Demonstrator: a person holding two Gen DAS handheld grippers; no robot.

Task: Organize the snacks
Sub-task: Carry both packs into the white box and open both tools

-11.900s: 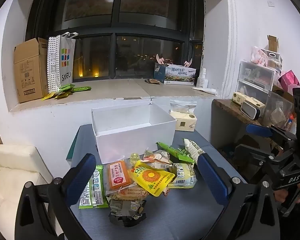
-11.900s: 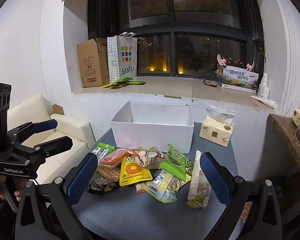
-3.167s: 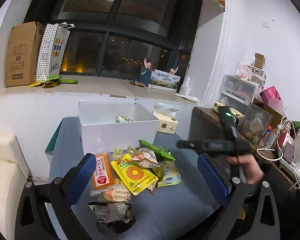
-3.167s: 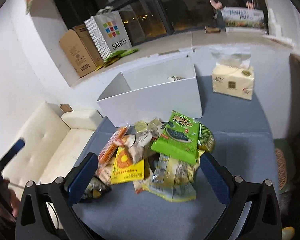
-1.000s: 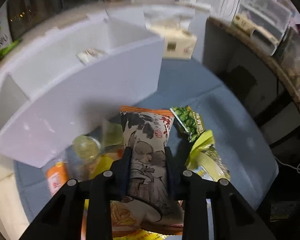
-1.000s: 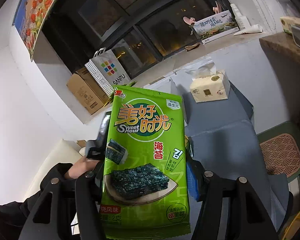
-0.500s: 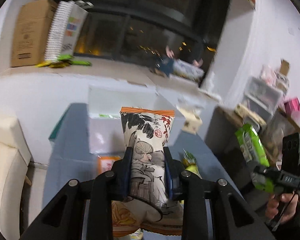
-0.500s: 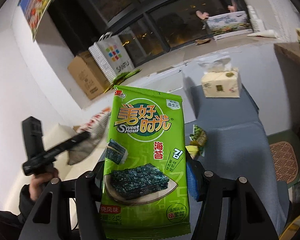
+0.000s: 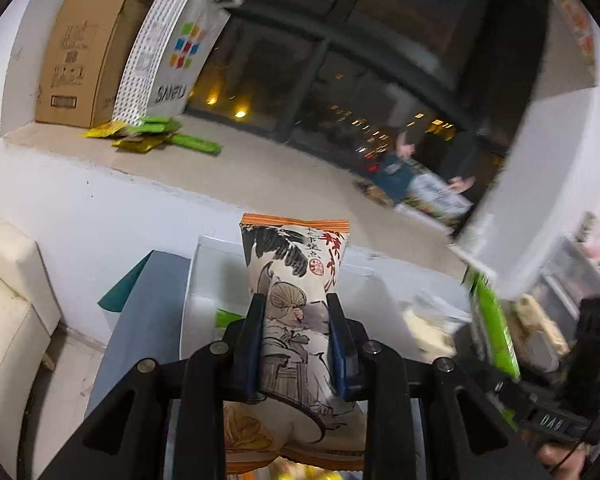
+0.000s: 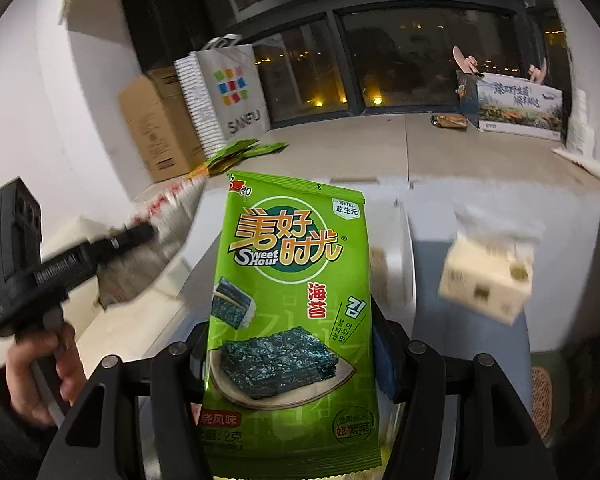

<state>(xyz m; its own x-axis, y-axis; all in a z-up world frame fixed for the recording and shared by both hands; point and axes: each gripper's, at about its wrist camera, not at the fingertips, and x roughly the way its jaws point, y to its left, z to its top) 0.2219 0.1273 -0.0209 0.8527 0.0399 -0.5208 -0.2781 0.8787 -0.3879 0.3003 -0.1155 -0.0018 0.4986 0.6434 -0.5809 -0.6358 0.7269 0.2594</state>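
Both claws are loaded. The left gripper is clamped on a cream snack pack with an ink drawing, and the right gripper pinches a green seaweed packet — each held upright by its lower half, probably so the free end drops first into the white box just beyond. Only the left view catches something green already lying in the box's left compartment, I think; it's blurry. Only the right view shows the tissue pack off to the right of the box and, behind it on the sill, the SANFU bag.
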